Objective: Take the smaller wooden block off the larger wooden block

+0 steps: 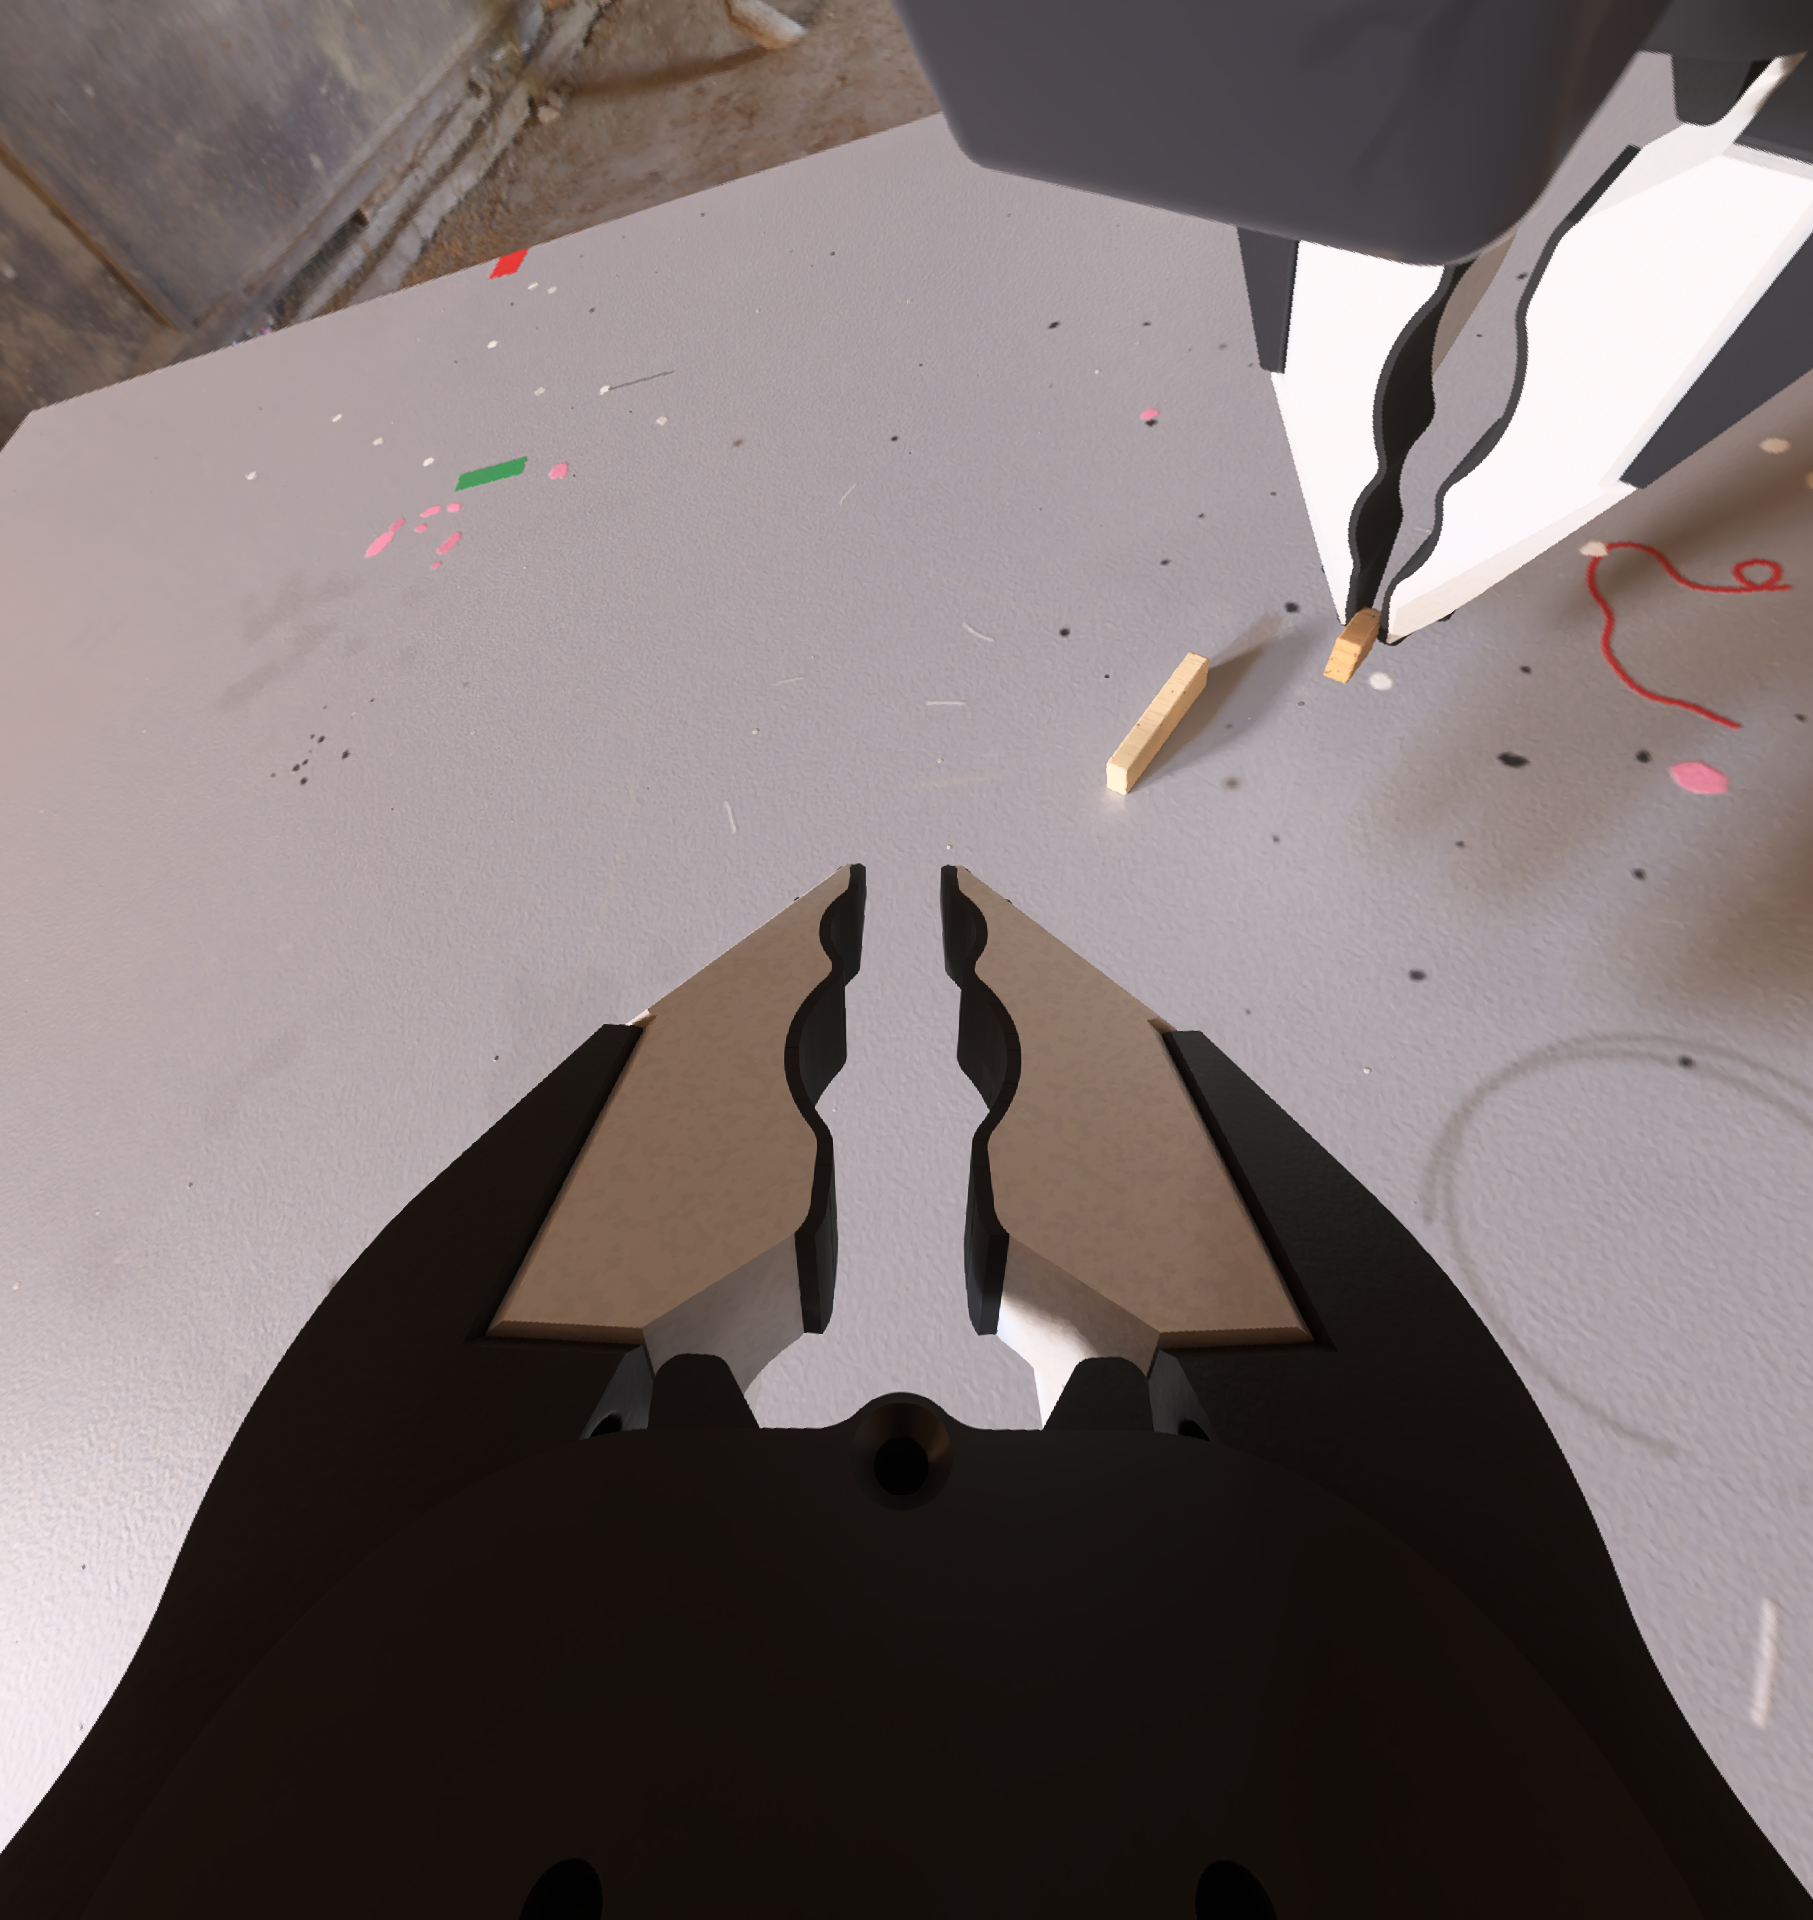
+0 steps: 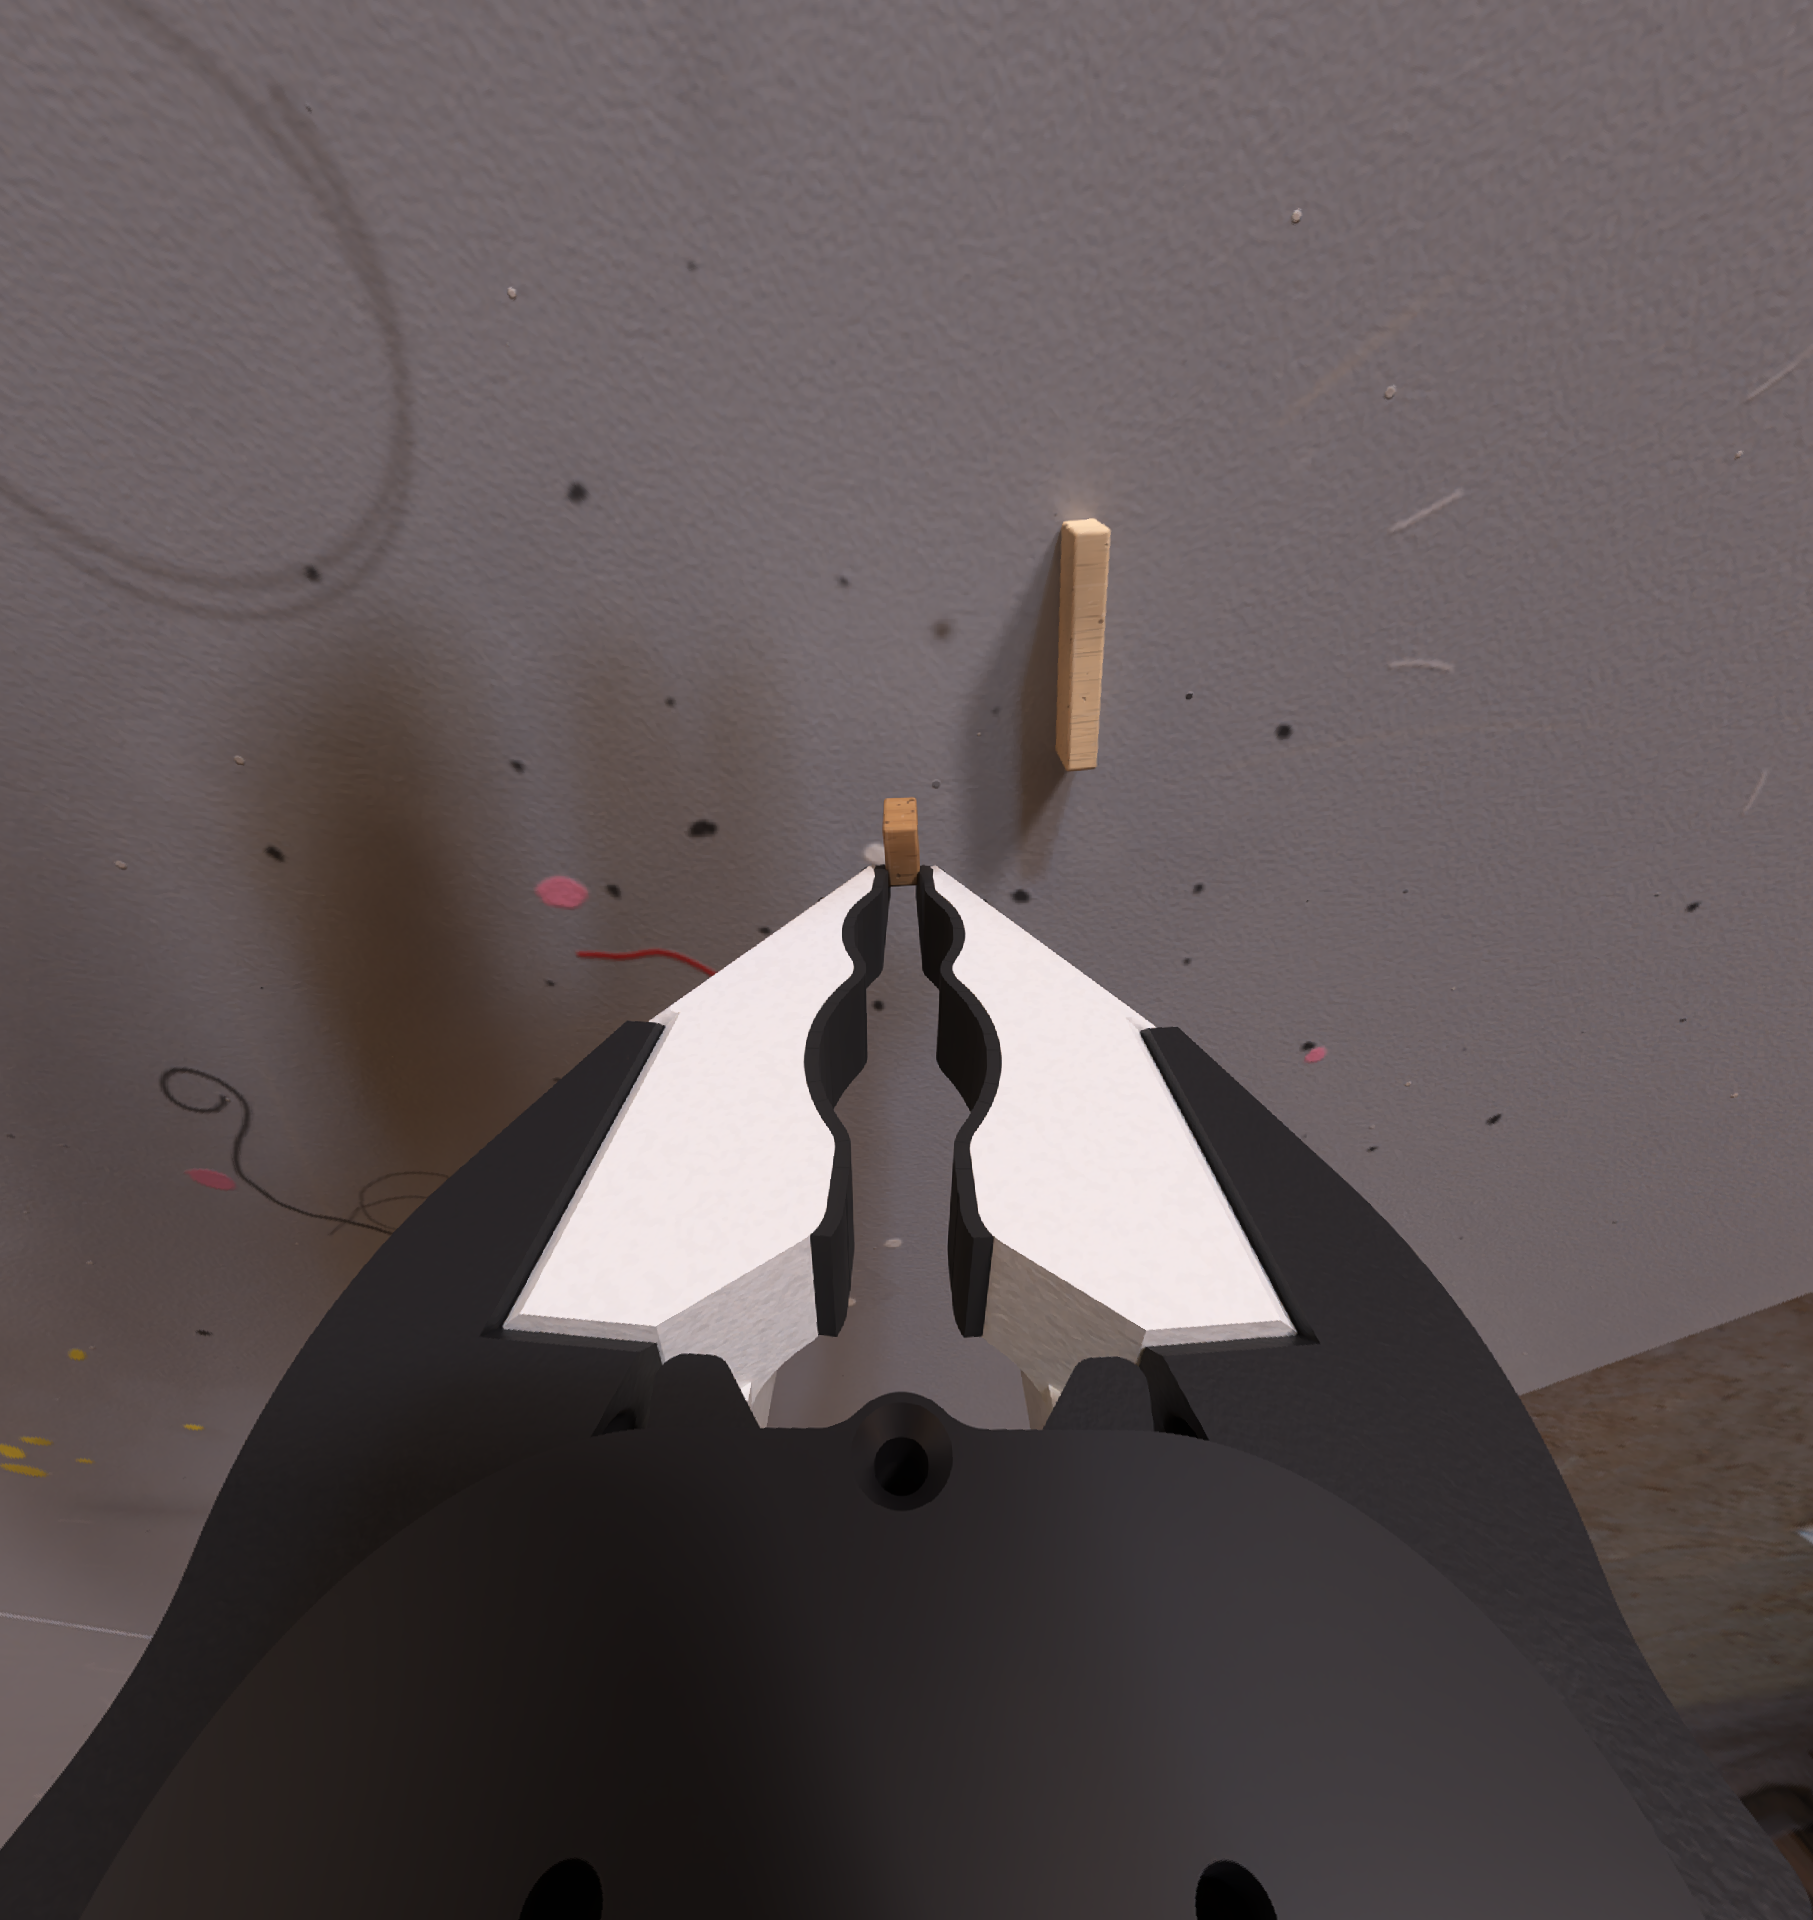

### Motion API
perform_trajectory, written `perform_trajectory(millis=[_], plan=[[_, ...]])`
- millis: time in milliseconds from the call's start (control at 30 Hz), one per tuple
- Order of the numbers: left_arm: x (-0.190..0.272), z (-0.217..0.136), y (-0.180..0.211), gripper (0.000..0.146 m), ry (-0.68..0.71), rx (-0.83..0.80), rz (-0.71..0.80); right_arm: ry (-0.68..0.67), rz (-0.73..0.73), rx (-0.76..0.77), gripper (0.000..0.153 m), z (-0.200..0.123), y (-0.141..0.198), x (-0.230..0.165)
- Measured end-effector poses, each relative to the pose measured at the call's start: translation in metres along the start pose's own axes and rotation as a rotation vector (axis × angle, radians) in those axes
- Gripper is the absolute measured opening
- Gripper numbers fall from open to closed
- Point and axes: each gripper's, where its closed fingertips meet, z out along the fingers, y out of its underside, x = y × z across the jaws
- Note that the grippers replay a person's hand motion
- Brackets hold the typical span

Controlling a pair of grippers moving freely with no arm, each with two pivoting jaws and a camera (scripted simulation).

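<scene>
grey table (image 2: 1401, 312), right tool (image 2: 902, 875) pinching small block (image 2: 900, 826)

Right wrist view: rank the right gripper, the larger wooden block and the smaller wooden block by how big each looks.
1. Right gripper, largest by far, though it sits nearest the camera, which inflates it.
2. Larger wooden block, lying on the table.
3. Smaller wooden block, smallest, pinched at the gripper's tips and partly hidden.
</scene>
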Motion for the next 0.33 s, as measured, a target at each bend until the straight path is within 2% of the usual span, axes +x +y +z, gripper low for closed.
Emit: perform_trajectory(millis=[233,333], plan=[[0.007,-0.002,-0.002,0.014,0.054,0.020,-0.001,0.016,-0.006,-0.020,0.005,0.004,0.003,-0.006],[0.017,-0.006,-0.006,0.014,0.128,0.059,0.042,0.024,0.009,-0.008,0.005,0.006,0.000,-0.007]])
